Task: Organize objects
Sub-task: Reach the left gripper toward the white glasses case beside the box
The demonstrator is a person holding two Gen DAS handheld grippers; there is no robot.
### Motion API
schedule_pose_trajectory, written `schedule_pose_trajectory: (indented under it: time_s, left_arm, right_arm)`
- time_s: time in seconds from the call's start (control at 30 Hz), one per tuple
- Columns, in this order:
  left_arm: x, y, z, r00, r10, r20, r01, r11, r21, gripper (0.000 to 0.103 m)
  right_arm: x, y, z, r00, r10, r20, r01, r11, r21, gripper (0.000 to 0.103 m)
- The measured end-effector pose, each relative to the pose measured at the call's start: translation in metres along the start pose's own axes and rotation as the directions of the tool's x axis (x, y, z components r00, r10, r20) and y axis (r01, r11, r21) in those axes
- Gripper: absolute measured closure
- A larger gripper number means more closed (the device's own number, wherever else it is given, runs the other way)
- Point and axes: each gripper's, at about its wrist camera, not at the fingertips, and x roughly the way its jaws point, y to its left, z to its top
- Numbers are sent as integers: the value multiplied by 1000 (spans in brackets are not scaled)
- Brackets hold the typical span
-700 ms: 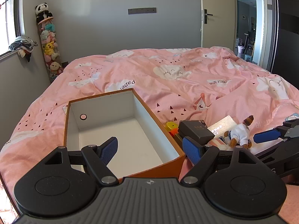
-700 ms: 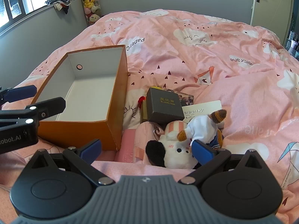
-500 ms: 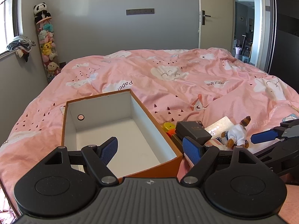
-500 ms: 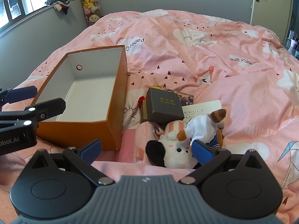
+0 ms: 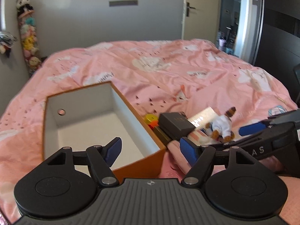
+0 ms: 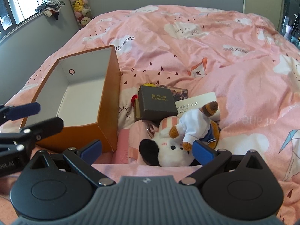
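Toys and small boxes are lying in a loose heap on the pink duvet (image 6: 215, 56), just to the right of an open orange box (image 6: 110, 101) whose white inside is bare.

Nearest the right gripper (image 6: 147, 148), a white plush with a black ear (image 6: 168, 150) is sitting between its blue pads, which are standing wide apart and touching nothing. A small bear in a white shirt (image 6: 196, 125) is leaning on top of that plush, its brown head pointing away from the camera. A flat pink packet (image 6: 122, 146) is lying against the orange box's near corner.

The left gripper (image 5: 150, 148) is hovering over the near end of the orange box, one pad over the white floor and the other outside the wall above the duvet; its jaws are also standing open and holding nothing. In the right wrist view its dark fingers are reaching in from the left edge.

Just behind the plush, a dark grey box with gold lettering (image 6: 157, 102) is resting on an olive-gold box (image 6: 136, 108). A white card (image 6: 195, 102) is poking out beside the bear, and a printed dark packet (image 6: 180, 92) is showing beyond the grey box. A yellow and red toy (image 5: 151, 121) is wedged between the grey box and the orange wall.

Farther off, a hanging column of stuffed animals (image 6: 80, 5) is filling the corner, clothes (image 6: 49, 6) are lying on the windowsill, and a door (image 5: 198, 11) is showing behind the bed.
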Motion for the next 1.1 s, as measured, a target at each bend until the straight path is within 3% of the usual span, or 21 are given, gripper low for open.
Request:
schedule_pose_trajectory:
  time_s: [0.07,0.2,0.3,0.37,0.5,0.67,0.77,1.0,1.1]
  left_arm:
    - [9,3,3,999,-39,-38,38,999,-10,41]
    - [29,3,14,992,-86,-97,88,996,20,62]
    - [46,6,29,979,-157,-131,160,987,14,62]
    - [57,5,40,973,-180,-144,186,982,31,62]
    - [87,5,54,957,-219,-192,230,972,39,70]
    - [119,7,66,930,-265,-254,279,960,20,70]
    - [135,5,73,918,-278,-282,299,954,32,70]
    - [162,-9,80,899,-279,-337,331,938,105,63]
    - [169,-16,82,894,-295,-336,353,927,126,62]
  right_arm:
    - [3,-2,2,1000,6,-11,-6,1000,-1,2]
    - [15,-6,14,999,23,-49,-25,999,-26,19]
    - [28,-11,29,995,41,-89,-46,998,-50,28]
    - [37,-14,40,993,46,-111,-53,997,-58,29]
    - [59,-25,61,985,79,-156,-85,996,-32,40]
    - [85,-35,78,983,25,-179,-35,998,-51,50]
    - [100,-48,84,978,31,-205,-39,999,-34,55]
    - [110,-80,95,975,-29,-219,22,999,-31,55]
    - [106,-100,98,975,-75,-210,75,997,-8,47]
